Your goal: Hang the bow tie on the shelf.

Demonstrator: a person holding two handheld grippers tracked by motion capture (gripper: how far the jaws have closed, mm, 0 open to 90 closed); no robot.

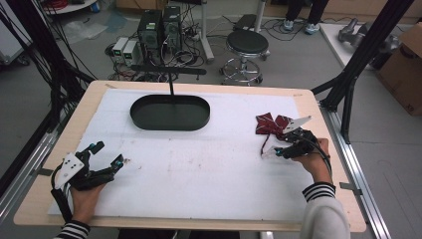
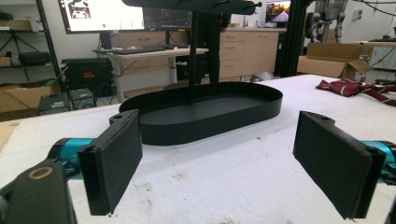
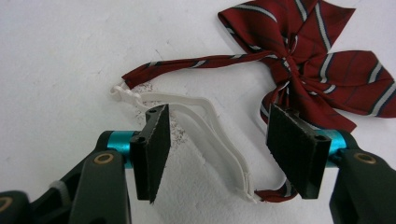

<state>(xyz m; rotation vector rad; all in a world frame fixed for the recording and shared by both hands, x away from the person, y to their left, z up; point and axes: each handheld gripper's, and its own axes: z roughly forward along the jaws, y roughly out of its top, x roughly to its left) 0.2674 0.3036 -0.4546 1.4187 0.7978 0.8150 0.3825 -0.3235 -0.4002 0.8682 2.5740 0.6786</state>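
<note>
Bow tie on stained white mat | lab floor, possibly concrete

Even, diffuse overhead lighting, bright on the white surface; soft, faint shadows beneath the black tray; no strong glare. High view slightly soft and low in detail. Gripper views sharper, with near jaws mildly blurred and wide-angle stretching toward the edges

A tray sits at the table's far centre, a bow tie right of it.
</note>
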